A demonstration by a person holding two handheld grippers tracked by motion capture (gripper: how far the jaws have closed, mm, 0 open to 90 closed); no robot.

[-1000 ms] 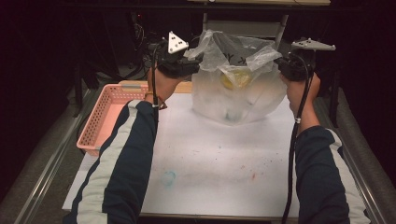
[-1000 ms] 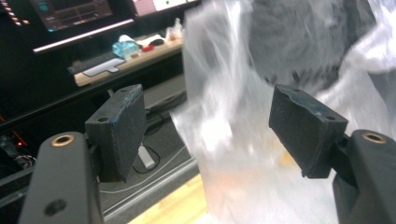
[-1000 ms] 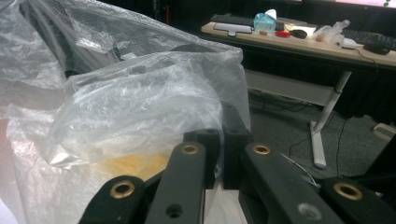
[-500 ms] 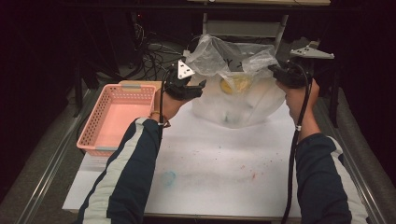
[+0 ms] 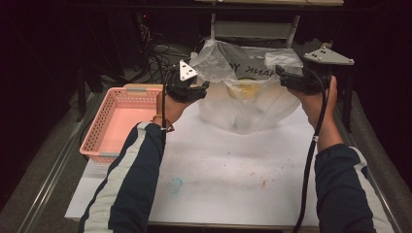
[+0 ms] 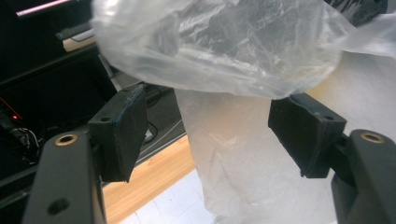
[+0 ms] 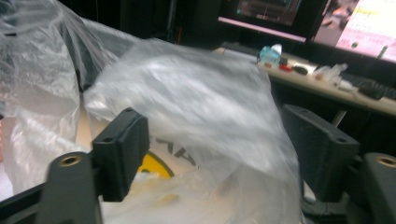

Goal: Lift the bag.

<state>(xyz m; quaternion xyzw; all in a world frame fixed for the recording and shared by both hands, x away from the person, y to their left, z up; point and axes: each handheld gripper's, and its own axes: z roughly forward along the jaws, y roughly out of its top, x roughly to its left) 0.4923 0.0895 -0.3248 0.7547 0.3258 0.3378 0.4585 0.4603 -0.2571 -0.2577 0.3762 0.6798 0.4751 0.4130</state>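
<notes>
Left claw (image 5: 206,87) released beside plastic bag (image 5: 248,97) on worktop (image 5: 218,165); right claw (image 5: 282,74) jaws just opened (film lies loose between).

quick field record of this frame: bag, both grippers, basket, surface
bag: clear plastic bag, dark lettering, yellowish contents, standing at the table's far middle
left gripper: open, at the bag's left edge, film between its fingers
right gripper: jaws just opened, film between them, unpinched
basket: pink basket, left, empty
surface: white sheet, faintly stained
</notes>
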